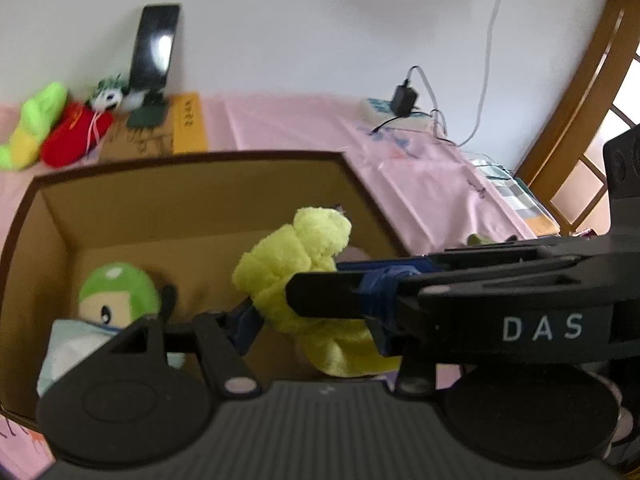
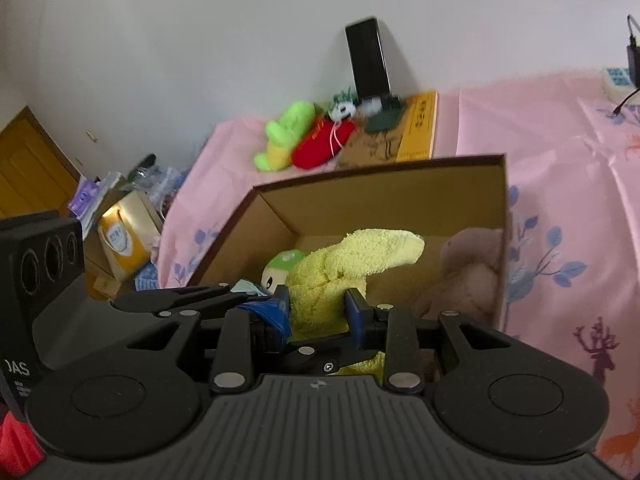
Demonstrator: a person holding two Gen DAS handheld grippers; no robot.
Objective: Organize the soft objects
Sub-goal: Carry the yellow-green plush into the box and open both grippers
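A pink-covered table (image 2: 560, 168) carries an open cardboard box (image 2: 400, 196). Over the box hangs a yellow plush toy (image 2: 340, 268), clamped by both the right gripper (image 2: 318, 306) and the left gripper (image 1: 316, 316). A green-capped plush (image 1: 116, 296) lies inside, at the box's left.

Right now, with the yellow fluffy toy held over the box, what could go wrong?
The yellow plush toy is pinched by both grippers, so pulling apart might stretch it. The green-capped plush already lies in the cardboard box, so the new toy may land on it.
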